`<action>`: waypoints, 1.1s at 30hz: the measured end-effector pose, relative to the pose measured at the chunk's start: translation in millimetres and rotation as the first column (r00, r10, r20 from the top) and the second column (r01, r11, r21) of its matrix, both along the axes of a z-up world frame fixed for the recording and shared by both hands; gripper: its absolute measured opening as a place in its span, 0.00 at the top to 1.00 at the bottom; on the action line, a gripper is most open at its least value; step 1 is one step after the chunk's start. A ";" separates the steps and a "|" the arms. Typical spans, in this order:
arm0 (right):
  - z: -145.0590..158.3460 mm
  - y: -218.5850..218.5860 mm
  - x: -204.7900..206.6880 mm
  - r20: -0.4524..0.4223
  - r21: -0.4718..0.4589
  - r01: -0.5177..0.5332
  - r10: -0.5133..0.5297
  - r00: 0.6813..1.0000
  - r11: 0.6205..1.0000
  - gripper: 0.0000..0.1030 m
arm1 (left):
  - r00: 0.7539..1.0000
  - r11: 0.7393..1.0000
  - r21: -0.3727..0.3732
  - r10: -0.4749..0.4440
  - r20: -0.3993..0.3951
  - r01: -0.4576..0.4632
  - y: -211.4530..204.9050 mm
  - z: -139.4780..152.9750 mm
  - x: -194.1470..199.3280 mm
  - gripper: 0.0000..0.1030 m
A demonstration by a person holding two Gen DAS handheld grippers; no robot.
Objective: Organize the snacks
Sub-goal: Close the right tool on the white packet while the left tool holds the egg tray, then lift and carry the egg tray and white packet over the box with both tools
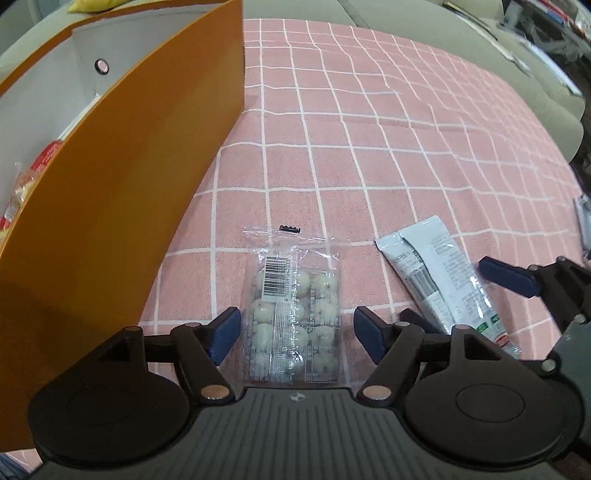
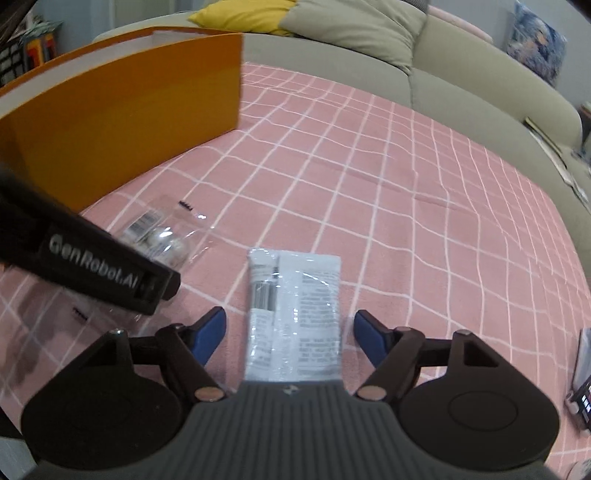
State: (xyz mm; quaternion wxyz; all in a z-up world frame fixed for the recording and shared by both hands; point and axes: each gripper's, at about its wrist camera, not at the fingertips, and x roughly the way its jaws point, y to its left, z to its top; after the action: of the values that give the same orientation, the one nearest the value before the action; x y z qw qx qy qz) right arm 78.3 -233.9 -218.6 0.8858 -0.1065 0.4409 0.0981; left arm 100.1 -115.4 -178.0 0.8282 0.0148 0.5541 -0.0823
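A clear packet of white round snacks (image 1: 295, 310) lies flat on the pink checked cloth (image 1: 369, 147). My left gripper (image 1: 297, 332) stands open around it, a blue pad on either side and neither pressing. Right of it lies a white sachet (image 1: 432, 266) (image 2: 295, 314). My right gripper (image 2: 290, 332) is open over the sachet, which sits between its blue pads with a gap on both sides. The right gripper's blue finger (image 1: 509, 277) shows in the left wrist view. The left gripper's black body (image 2: 92, 266) covers part of the clear packet (image 2: 159, 236) in the right wrist view.
An open orange box (image 1: 129, 184) (image 2: 129, 110) stands at the left with red and yellow snack packets (image 1: 22, 192) inside. A small black scrap (image 1: 290, 229) lies beyond the clear packet. A beige sofa (image 2: 461, 81) with a yellow cushion (image 2: 243, 14) borders the cloth; a dark device (image 2: 583, 387) sits at the right edge.
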 end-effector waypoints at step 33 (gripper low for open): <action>20.2 -17.8 -4.3 -0.038 0.113 0.115 -0.111 0.993 0.987 0.55 | 0.994 0.999 0.006 -0.041 0.098 0.040 -11.0 27.3 -18.8 0.43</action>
State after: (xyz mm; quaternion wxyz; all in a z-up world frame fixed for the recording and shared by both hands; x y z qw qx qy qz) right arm 74.0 -251.6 -198.3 0.8874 -0.0286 0.4539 0.0746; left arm 81.3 -126.4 -150.7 0.8525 0.0315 0.5127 -0.0972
